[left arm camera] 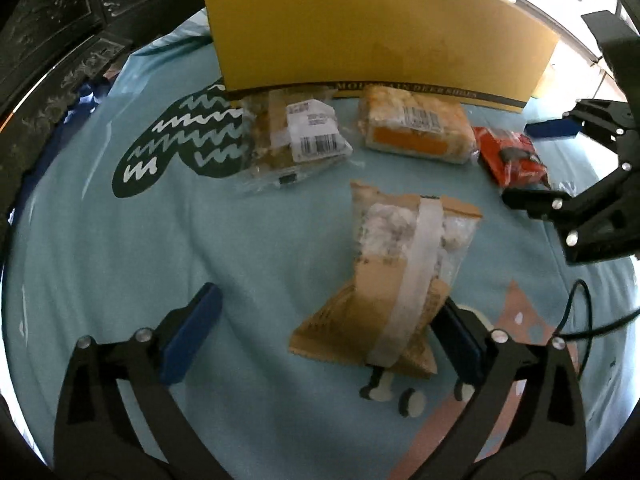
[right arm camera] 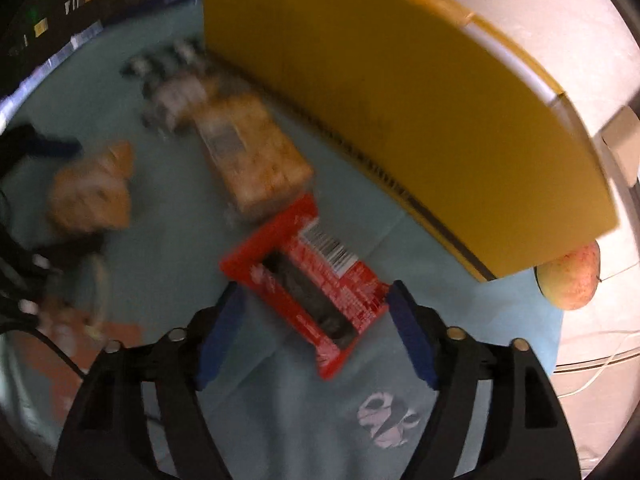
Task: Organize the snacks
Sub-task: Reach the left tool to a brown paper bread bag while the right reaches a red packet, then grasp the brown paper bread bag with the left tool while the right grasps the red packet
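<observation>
Several snack packs lie on a light blue cloth (left arm camera: 120,260) before a yellow box (left arm camera: 360,40). My left gripper (left arm camera: 324,336) is open; a brown and clear pack with a white band (left arm camera: 396,276) lies between its pads, leaning by the right pad. A clear pack with a barcode label (left arm camera: 296,140), an orange-labelled cake pack (left arm camera: 416,128) and a red pack (left arm camera: 510,154) lie further back. My right gripper (right arm camera: 316,328) is open around the red pack (right arm camera: 308,280), touching nothing I can see. It also shows in the left wrist view (left arm camera: 560,160).
The yellow box (right arm camera: 400,100) stands upright at the back. A peach-coloured fruit (right arm camera: 572,280) lies behind its right end. A black cable (left arm camera: 580,320) runs at the right. Dark carved furniture (left arm camera: 52,40) is at the left.
</observation>
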